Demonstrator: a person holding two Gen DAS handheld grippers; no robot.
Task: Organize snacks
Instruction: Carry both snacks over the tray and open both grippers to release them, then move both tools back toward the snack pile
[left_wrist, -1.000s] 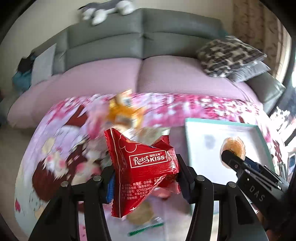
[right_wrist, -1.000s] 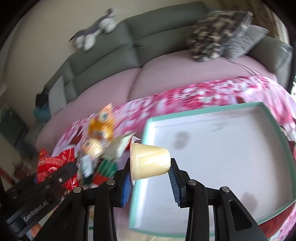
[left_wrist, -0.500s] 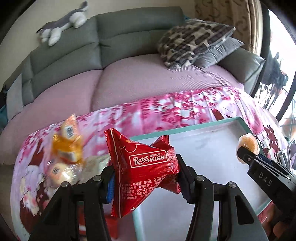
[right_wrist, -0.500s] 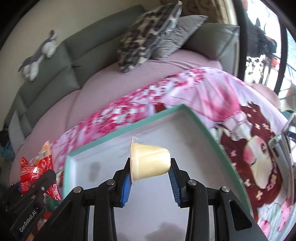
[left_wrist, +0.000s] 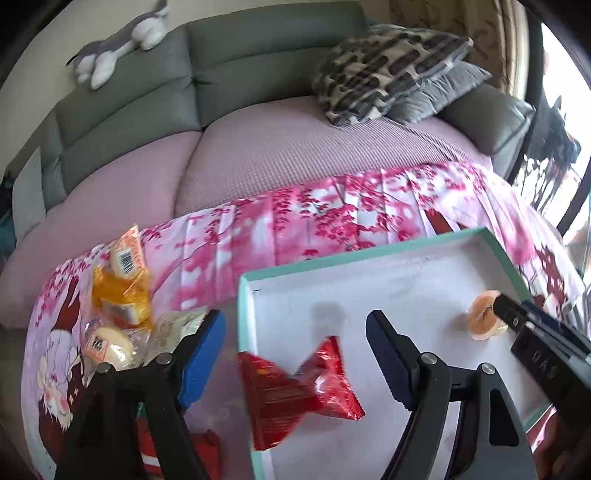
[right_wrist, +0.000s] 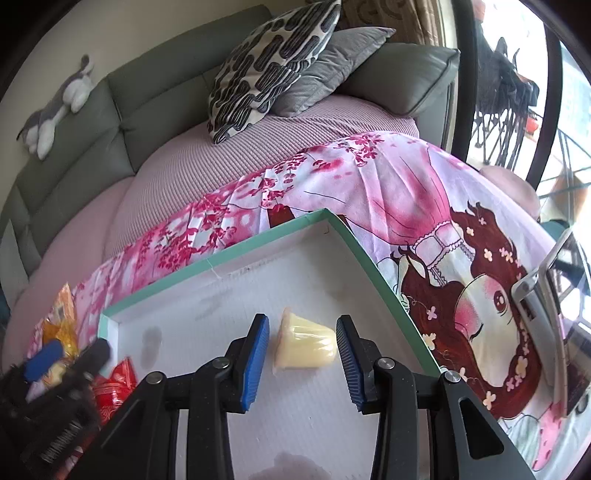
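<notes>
Half a second ago both grippers were clamped on snacks; now both have let go. The left gripper (left_wrist: 295, 343) stands spread wide, and the red snack packet (left_wrist: 299, 391) it held lies across the near left rim of the teal-edged tray (left_wrist: 369, 254). The right gripper (right_wrist: 301, 349) is also spread, the yellow jelly cup (right_wrist: 303, 349) lying on its side on the tray floor between its pads, touching neither. Farther left, the orange snack packs (left_wrist: 122, 288) remain on the pink floral cloth (left_wrist: 332, 218).
</notes>
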